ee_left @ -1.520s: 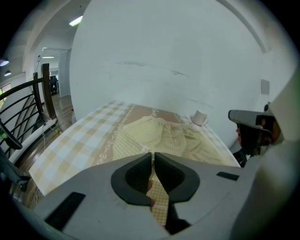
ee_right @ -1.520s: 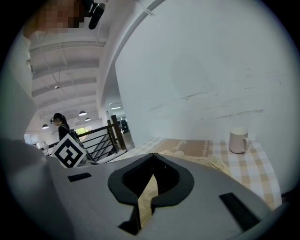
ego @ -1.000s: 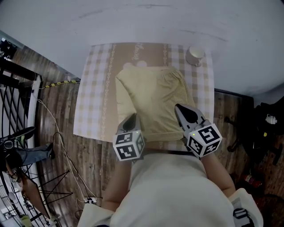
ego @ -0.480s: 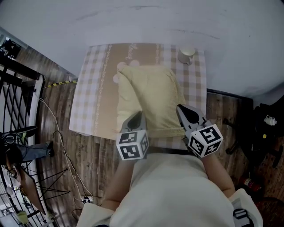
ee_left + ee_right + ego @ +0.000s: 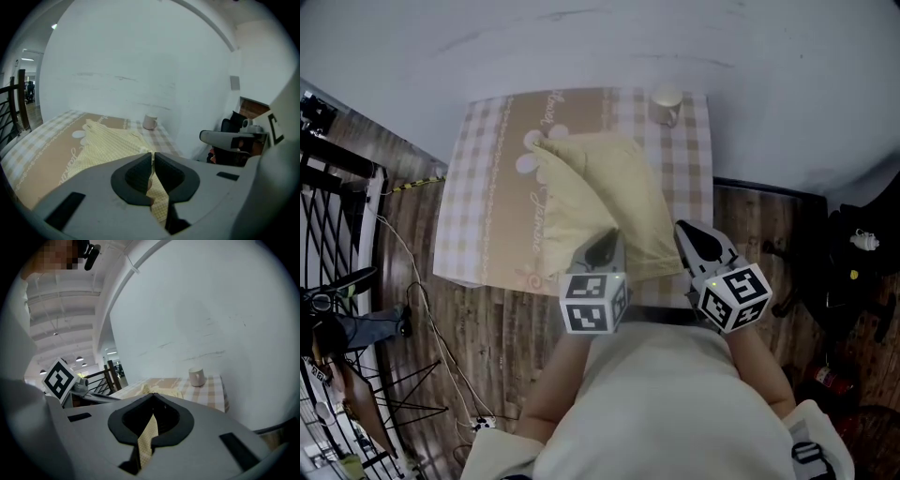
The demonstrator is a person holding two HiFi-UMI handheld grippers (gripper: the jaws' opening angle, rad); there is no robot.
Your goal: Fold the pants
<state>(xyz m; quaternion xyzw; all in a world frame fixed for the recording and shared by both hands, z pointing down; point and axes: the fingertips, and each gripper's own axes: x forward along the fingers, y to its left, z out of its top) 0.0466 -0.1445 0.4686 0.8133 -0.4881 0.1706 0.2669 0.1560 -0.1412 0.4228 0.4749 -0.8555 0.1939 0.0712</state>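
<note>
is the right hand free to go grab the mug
Probably not as is: the right tongs are shut on the pants and must let go first. Otherwise the way to the mug looks free.

The left hand-held gripper [image 5: 602,246] and the right hand-held gripper [image 5: 692,234] are held side by side, pointing forward and slightly down. Each has its jaws clamped tight on the pants [image 5: 614,187] edge.

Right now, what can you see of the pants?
The pants are pale yellow, finely checked cloth, folded into a tapering shape lying slantwise on the checked tablecloth. Their far corner rests by the cloth's flower print; the near edge is pinched by the left tool and right tool, both shut on it. The mug stands apart.
</note>
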